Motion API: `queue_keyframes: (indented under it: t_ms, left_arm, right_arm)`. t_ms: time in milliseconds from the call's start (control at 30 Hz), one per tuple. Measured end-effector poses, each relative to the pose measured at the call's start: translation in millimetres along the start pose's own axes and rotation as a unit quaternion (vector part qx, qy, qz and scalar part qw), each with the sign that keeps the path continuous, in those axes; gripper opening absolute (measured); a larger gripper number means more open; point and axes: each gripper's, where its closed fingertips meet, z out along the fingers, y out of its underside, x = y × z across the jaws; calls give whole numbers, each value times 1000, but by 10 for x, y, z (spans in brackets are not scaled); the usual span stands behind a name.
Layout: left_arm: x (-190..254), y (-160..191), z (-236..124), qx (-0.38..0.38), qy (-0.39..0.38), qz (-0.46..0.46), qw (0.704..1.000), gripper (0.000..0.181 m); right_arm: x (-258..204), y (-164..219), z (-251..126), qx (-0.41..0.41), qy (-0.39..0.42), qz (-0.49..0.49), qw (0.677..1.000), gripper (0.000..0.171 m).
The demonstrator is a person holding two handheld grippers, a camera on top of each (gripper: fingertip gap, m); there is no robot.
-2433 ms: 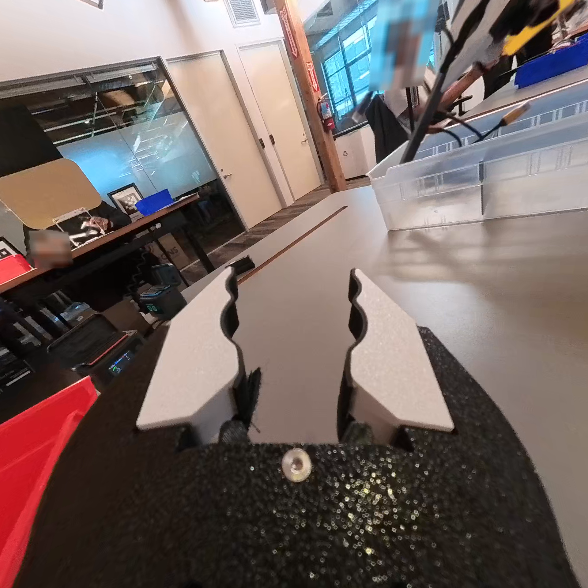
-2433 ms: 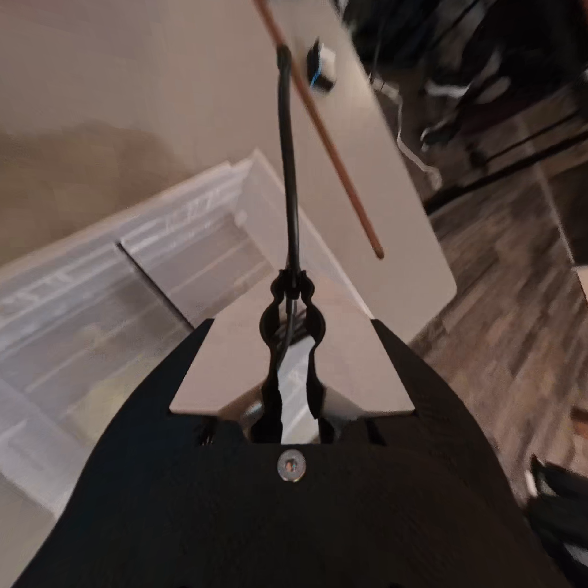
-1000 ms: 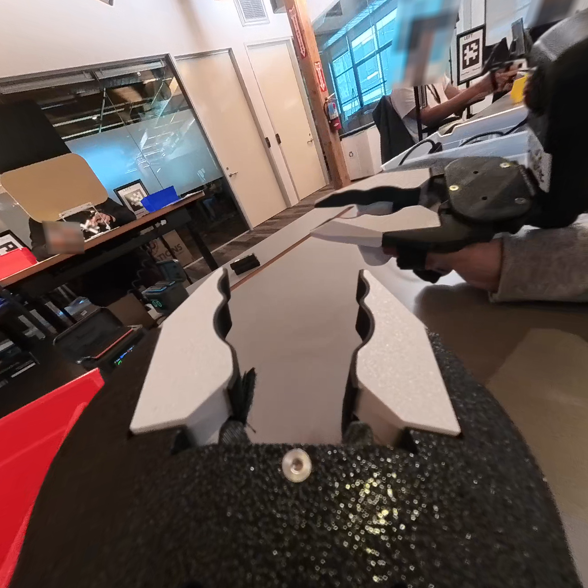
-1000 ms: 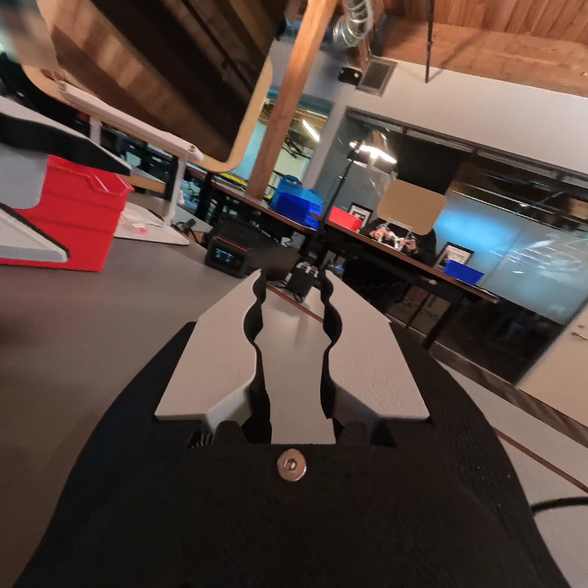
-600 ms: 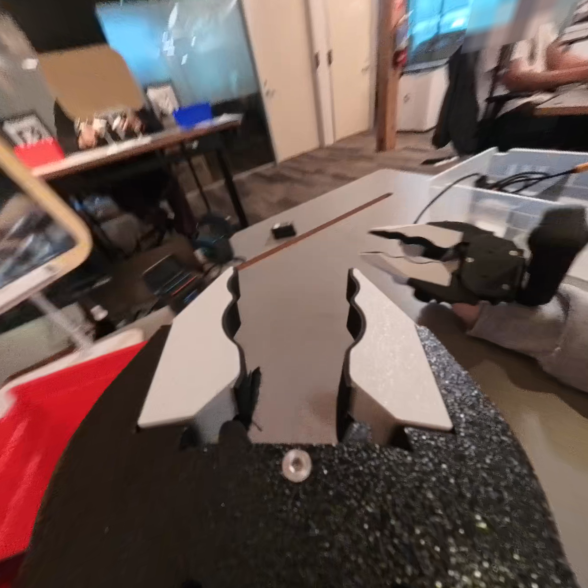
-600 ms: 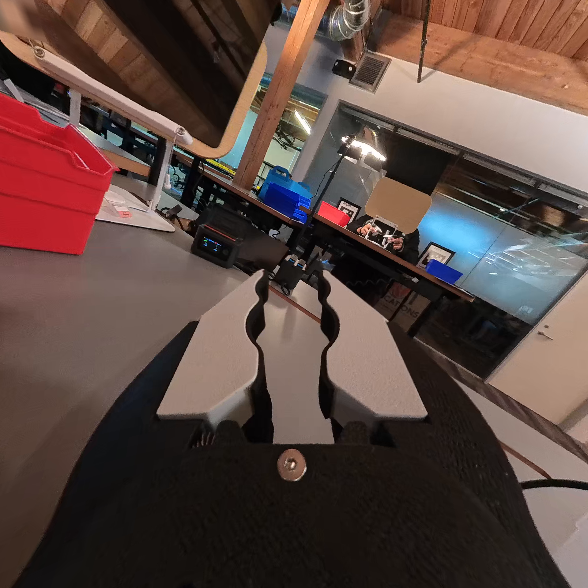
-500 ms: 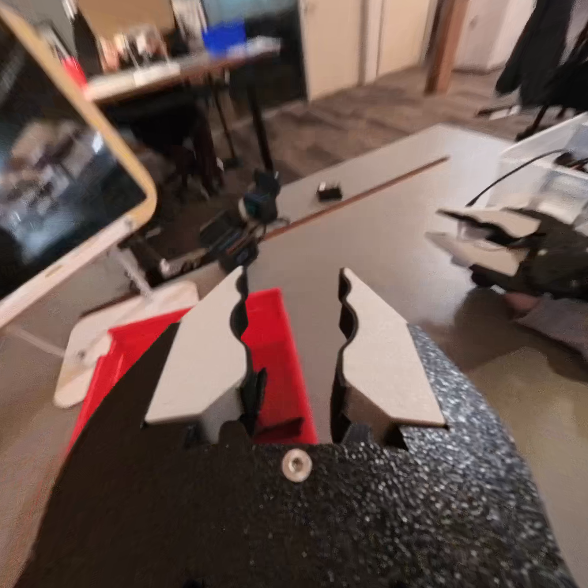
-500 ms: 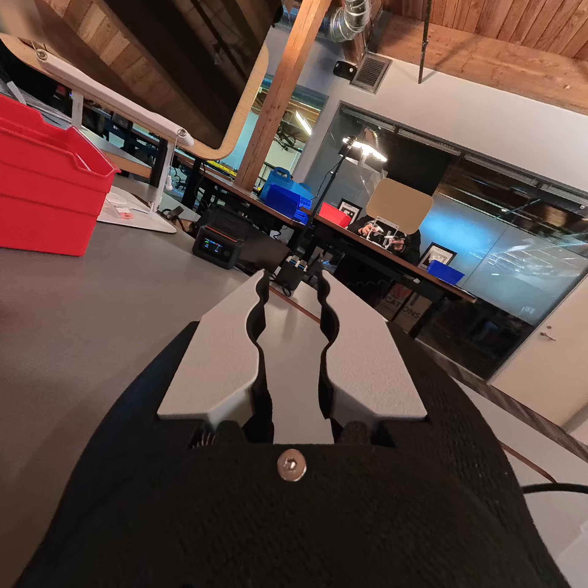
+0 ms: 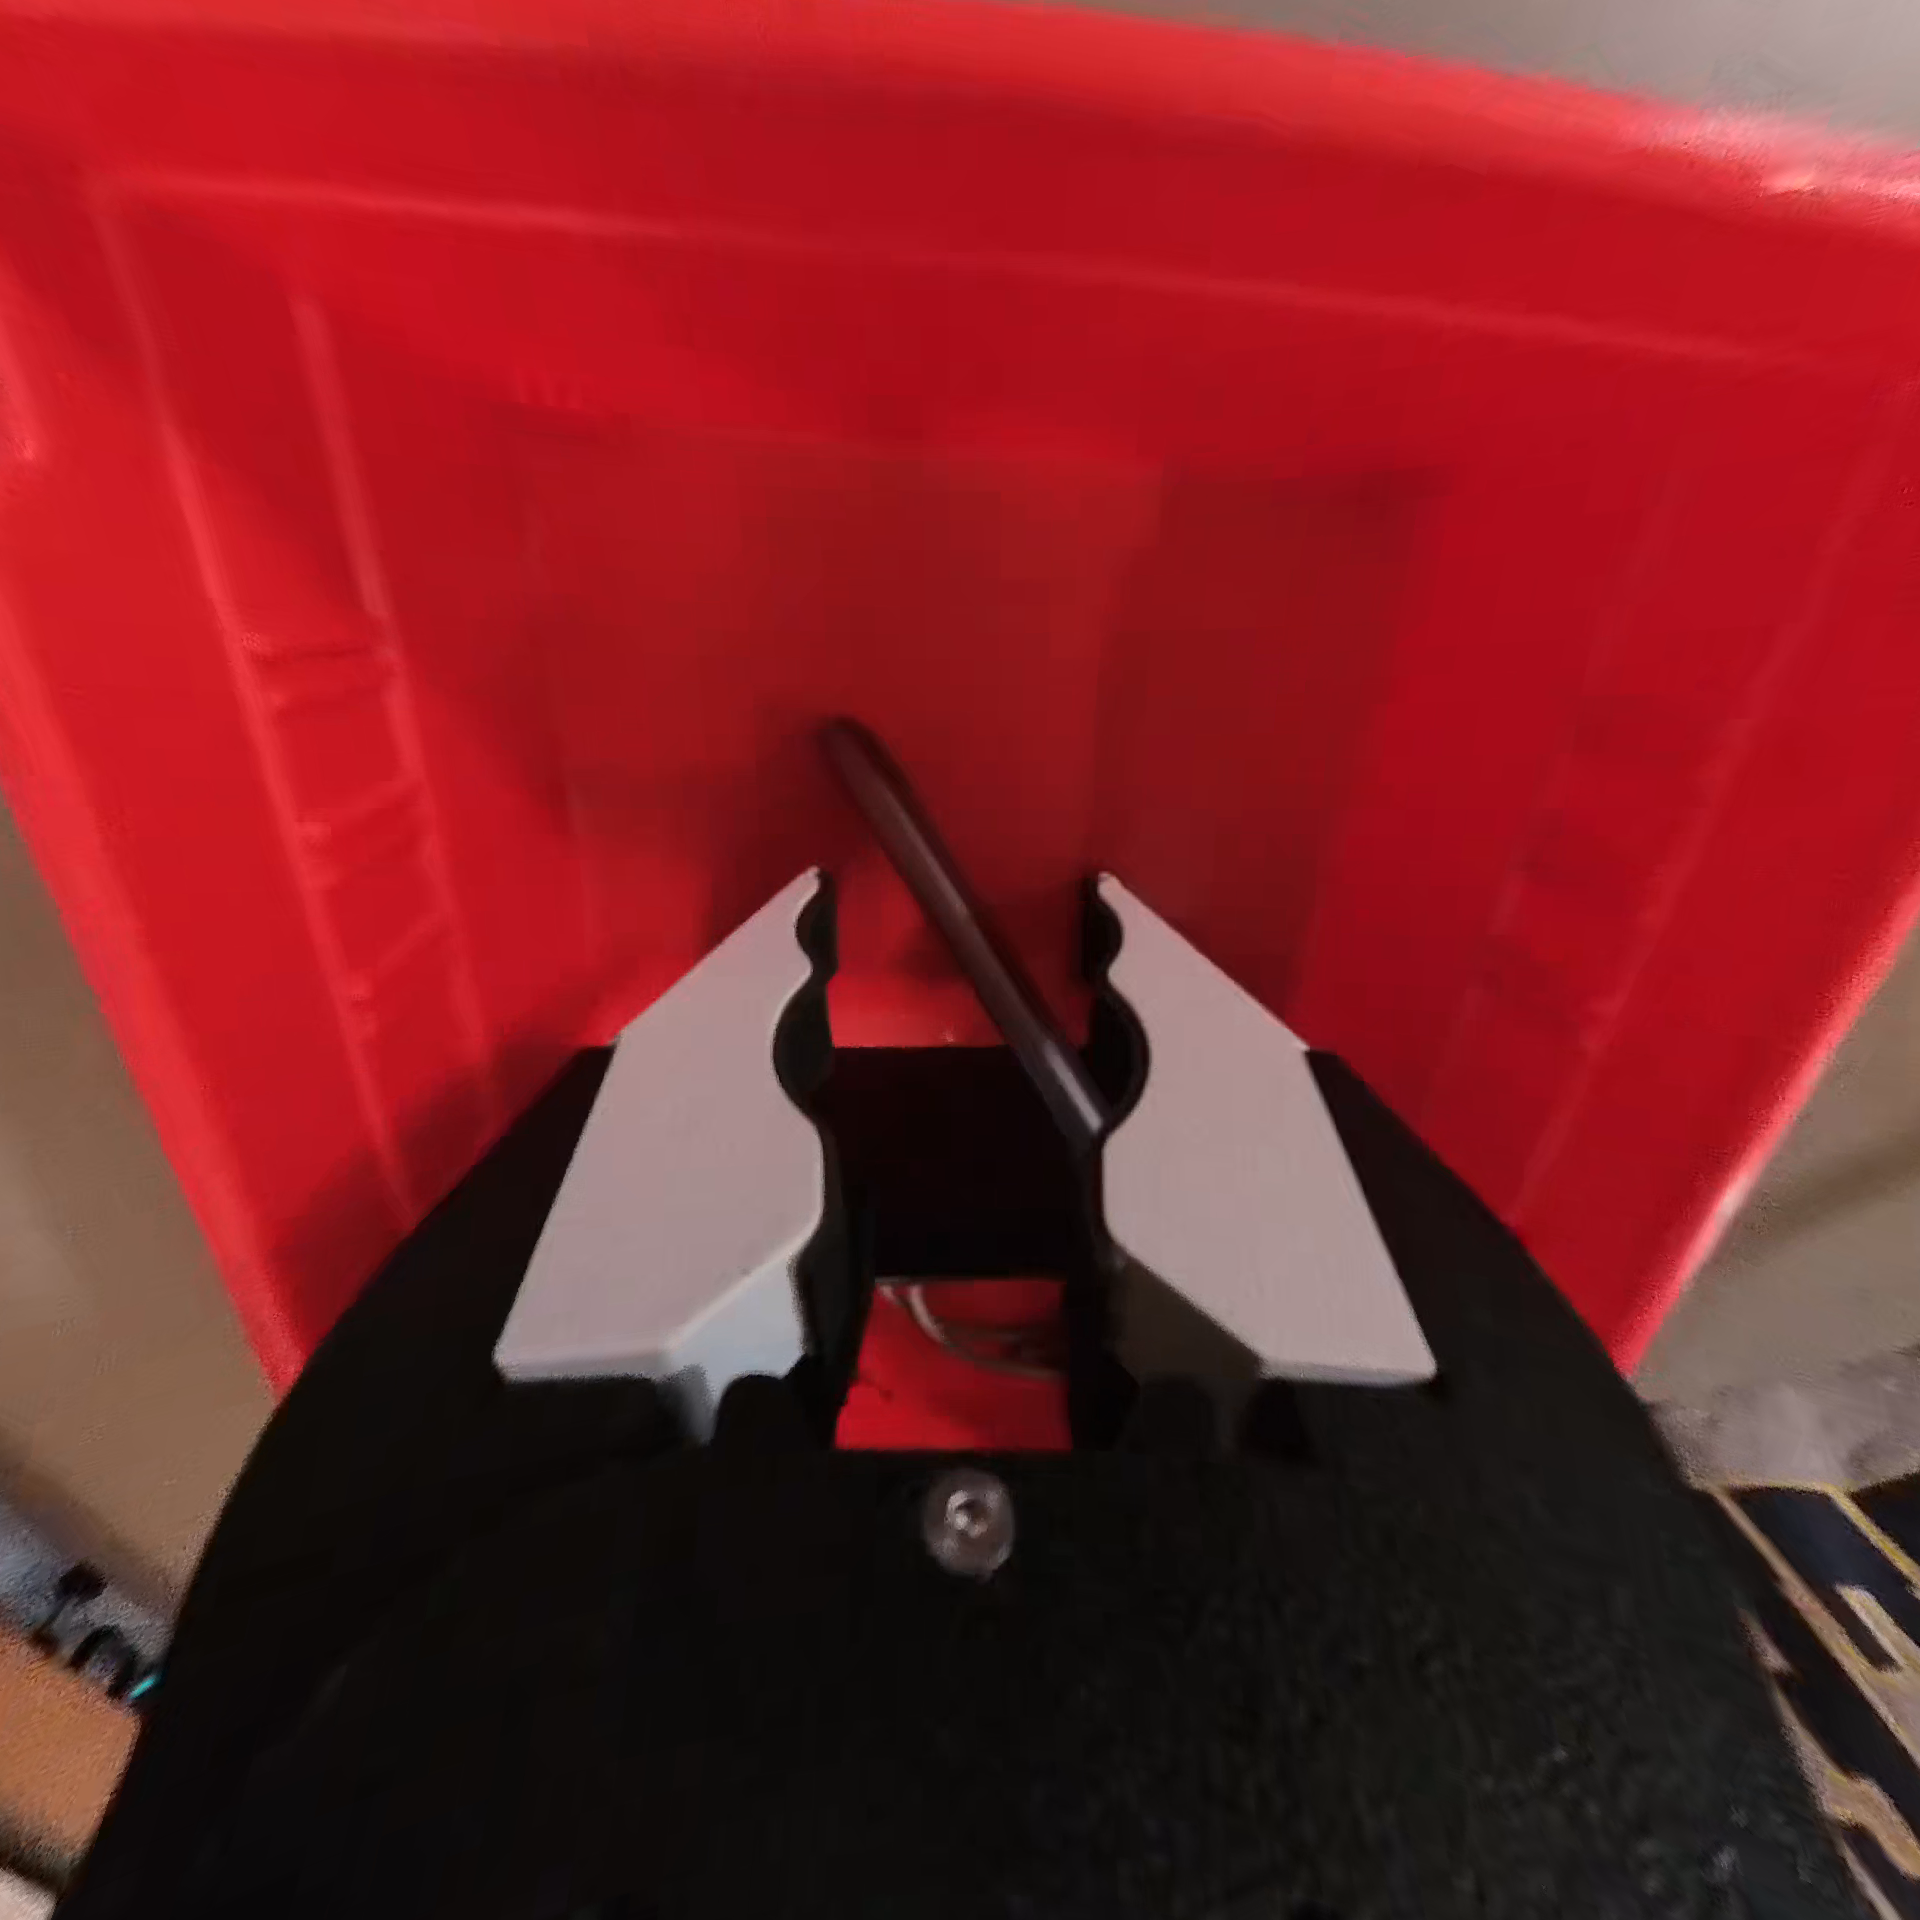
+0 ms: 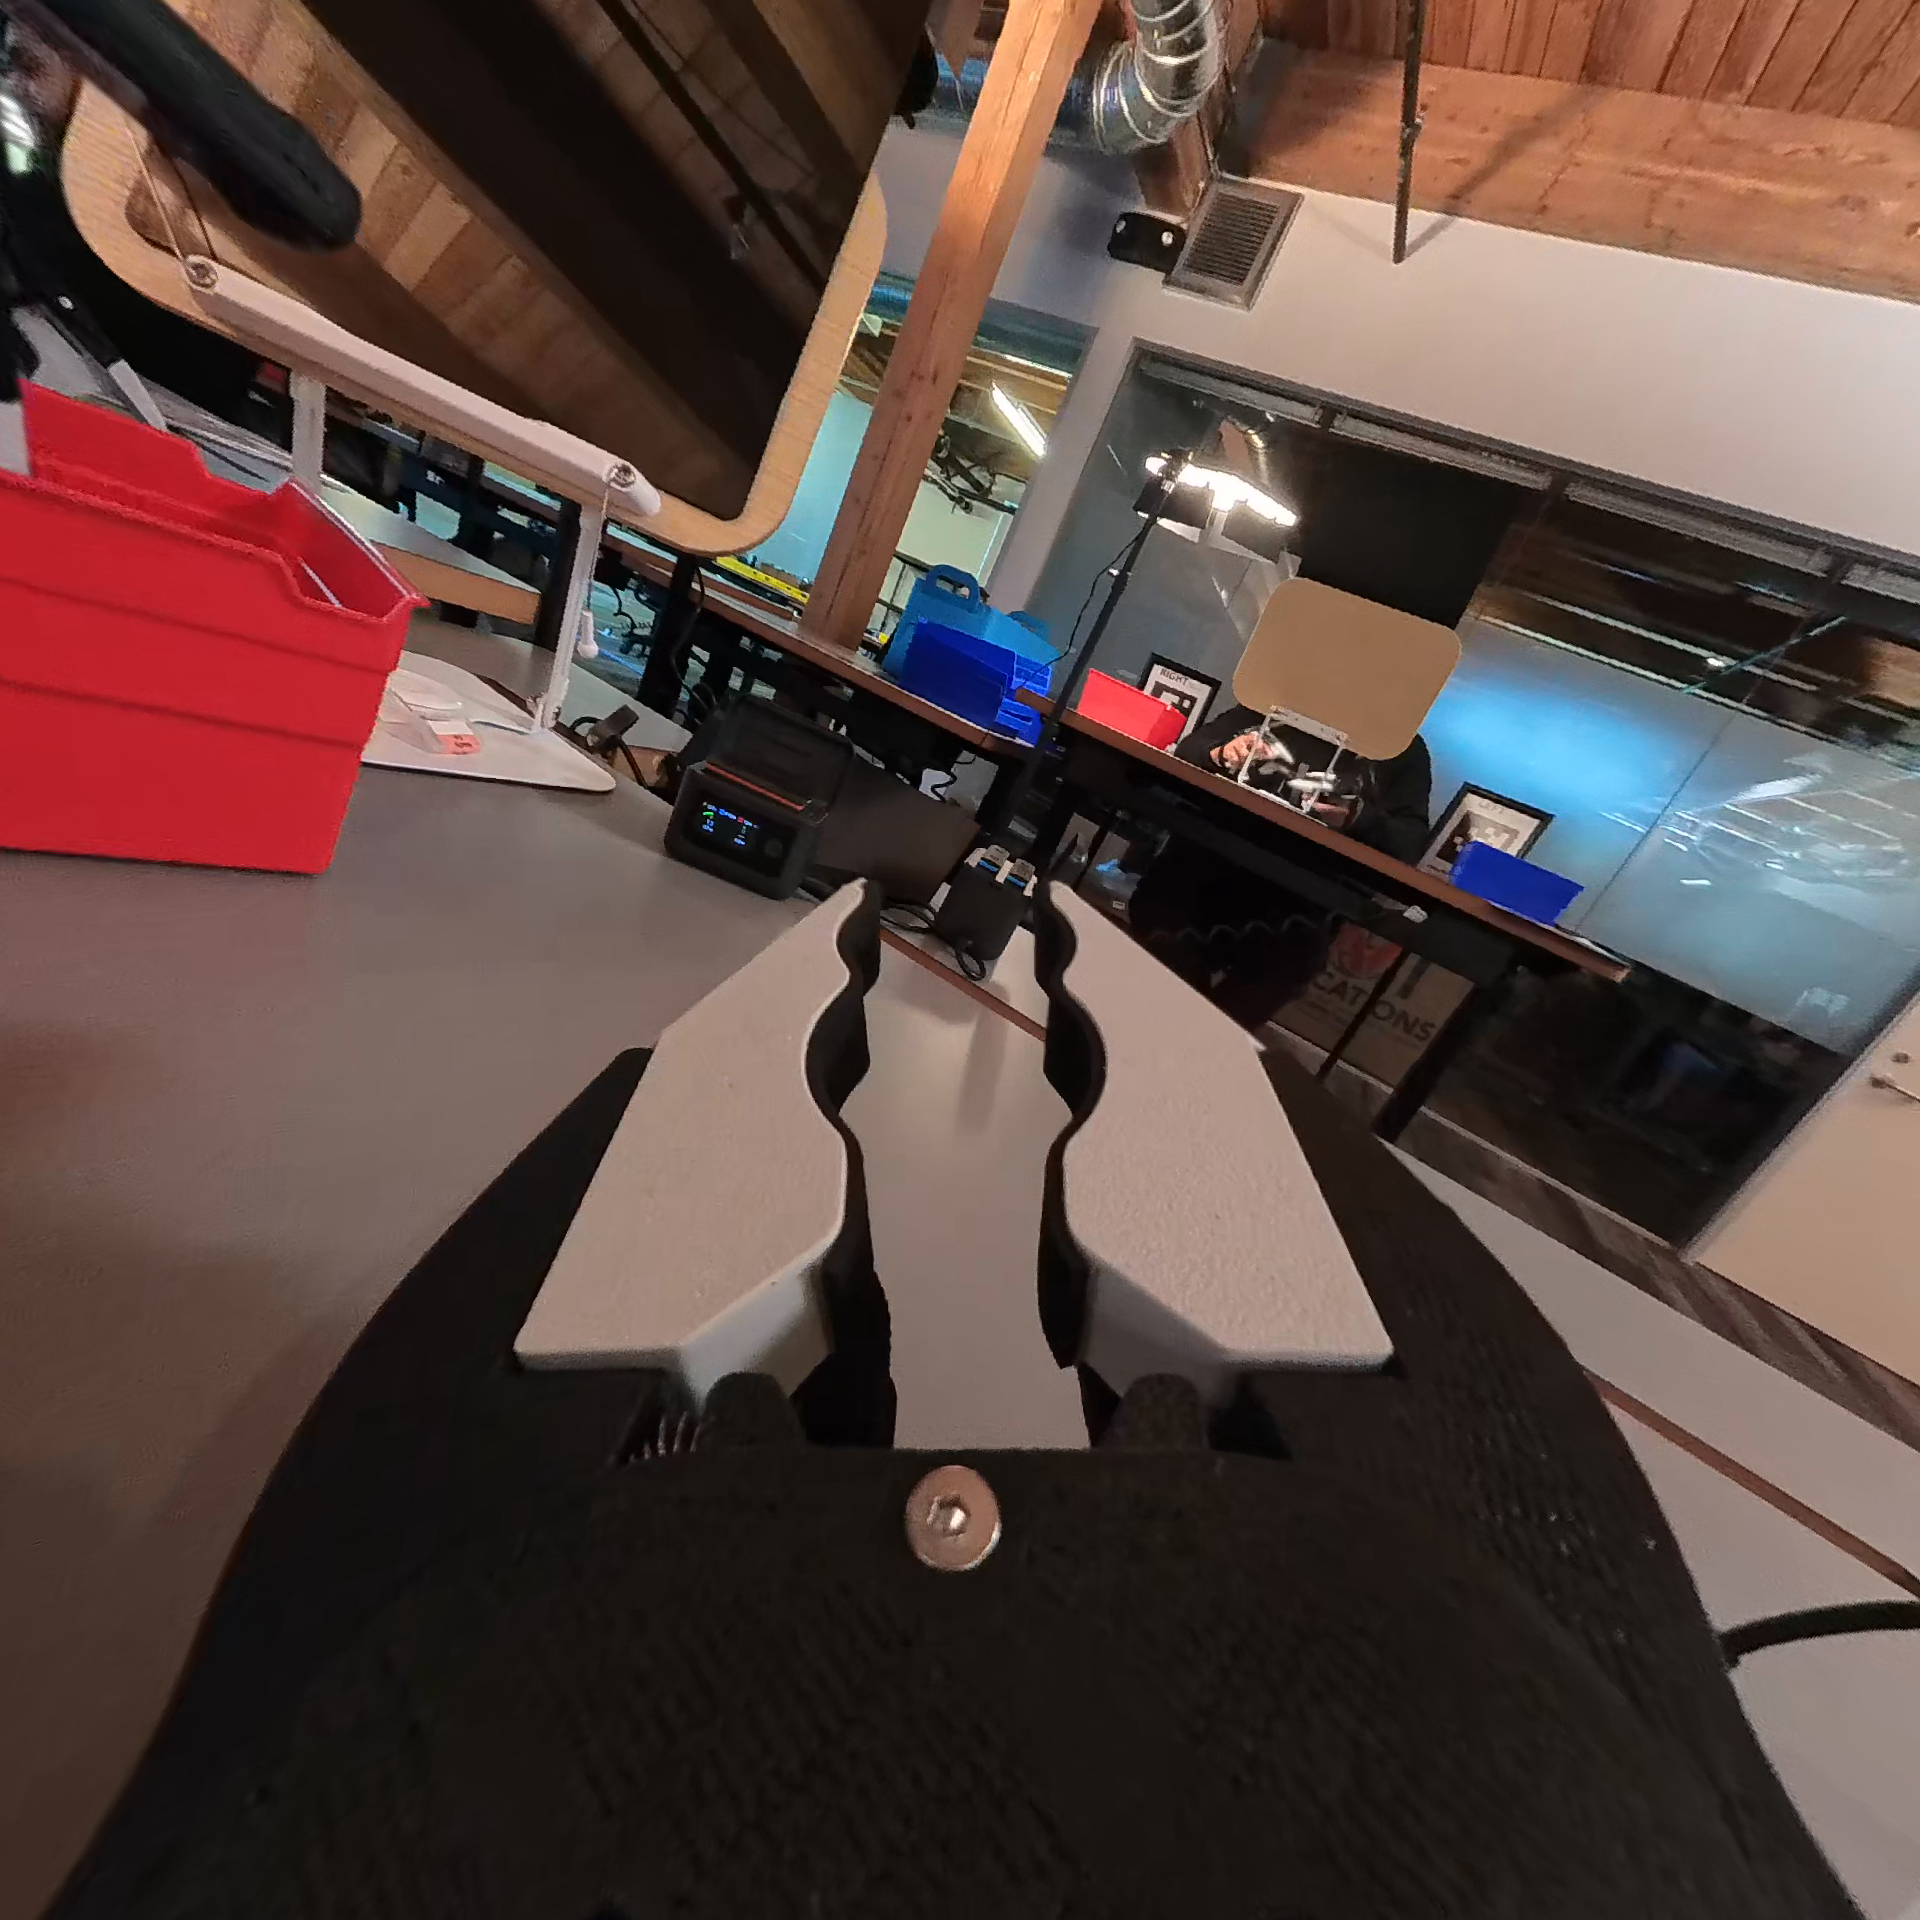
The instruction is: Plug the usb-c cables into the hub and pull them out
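Observation:
In the left wrist view I look down into a red bin (image 9: 935,312). My left gripper (image 9: 956,904) is open inside it. A thin black cable (image 9: 883,800) runs from the bin floor towards the right finger. A black block (image 9: 945,1153), which may be the hub, lies between the fingers; I cannot tell if they touch it. My right gripper (image 10: 956,891) is open and empty, low over the grey table (image 10: 312,1039). The red bin (image 10: 177,707) stands at the left in the right wrist view, with part of the left gripper's black body (image 10: 260,166) above it.
A white stand base (image 10: 499,748) sits beside the bin. A black power unit (image 10: 758,821) and a small black charger (image 10: 987,904) stand at the table's far edge. A black cable (image 10: 1818,1626) lies at the right. A person (image 10: 1392,790) sits at another table. Left tips to right tips: about 35 cm.
My left gripper swung from over the table, tipped down and dropped into the red bin, its fingers a little closer together. My right gripper stayed low and turned slightly.

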Motion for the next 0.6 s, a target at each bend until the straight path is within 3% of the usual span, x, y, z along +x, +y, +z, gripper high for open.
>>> queue_keyframes:
  t_ms: [67,167,300,600]
  left_arm:
    - [126,17,36,-19,34,0,999,41]
    - [118,123,80,-67,32,9,997,16]
    - [134,143,30,-74,20,42,996,13]
    - [243,12,-764,-6,-56,119,991,6]
  right_arm:
    - [40,55,6,-18,14,-2,1000,28]
    - [96,98,-1,-35,33,-1,999,27]
    - [118,108,-6,-38,40,4,998,26]
    - [180,148,-13,-49,61,11,997,24]
